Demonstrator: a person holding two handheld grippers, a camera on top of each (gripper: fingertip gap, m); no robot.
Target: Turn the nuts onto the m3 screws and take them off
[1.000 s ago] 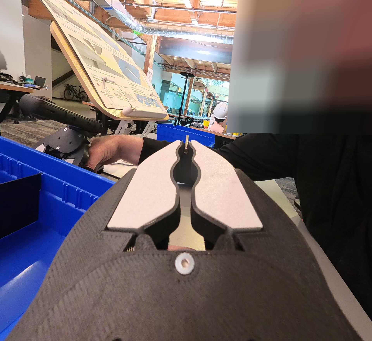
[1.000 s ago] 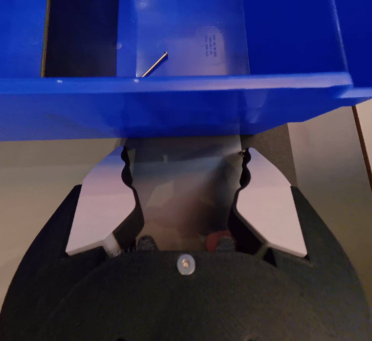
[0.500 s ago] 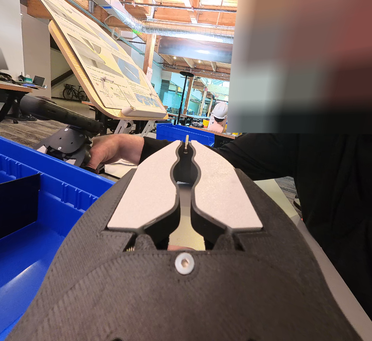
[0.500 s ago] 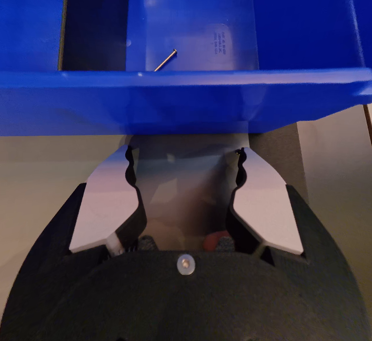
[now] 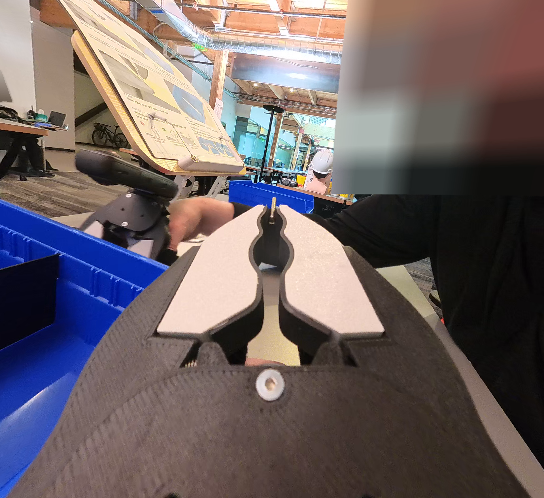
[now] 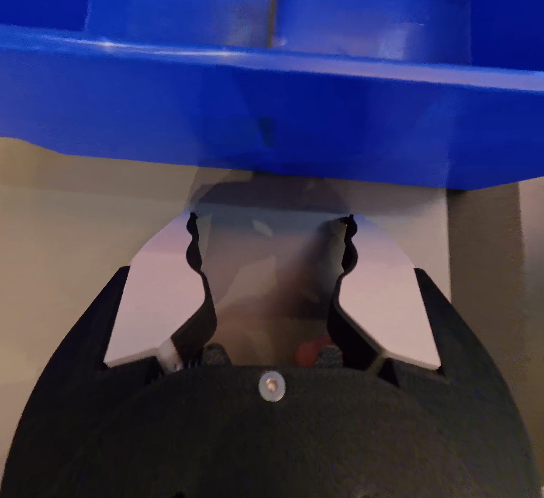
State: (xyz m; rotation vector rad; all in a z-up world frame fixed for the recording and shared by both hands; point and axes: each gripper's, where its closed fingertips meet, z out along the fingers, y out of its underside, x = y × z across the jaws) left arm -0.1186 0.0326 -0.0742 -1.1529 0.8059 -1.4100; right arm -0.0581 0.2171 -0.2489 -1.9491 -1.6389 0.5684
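Observation:
In the left wrist view my left gripper [image 5: 272,213] is shut on a thin metal screw [image 5: 273,207] that stands upright and pokes out above the fingertips. No nut shows on it. My right gripper [image 6: 270,217] is open and empty, low over the table just in front of the blue bin's [image 6: 265,95] near wall. A tiny glinting speck [image 6: 343,220] sits at its right fingertip; I cannot tell what it is. The right gripper also shows in the left wrist view [image 5: 129,219], held by a hand [image 5: 200,217] beside the bin [image 5: 94,275].
A black divider [image 5: 28,292] splits the bin. A tilted instruction board [image 5: 153,107] stands behind it, with a second blue bin [image 5: 265,194] farther back. The person's dark sleeve [image 5: 397,236] crosses the right side. Pale tabletop [image 6: 73,219] lies under the right gripper. The left gripper's tips are roughly 25 cm from the right gripper's.
The right gripper has moved sideways along the bin's front, closer to the left gripper, and its view is blurred. The loose screw in the bin has left that view. The left gripper holds still.

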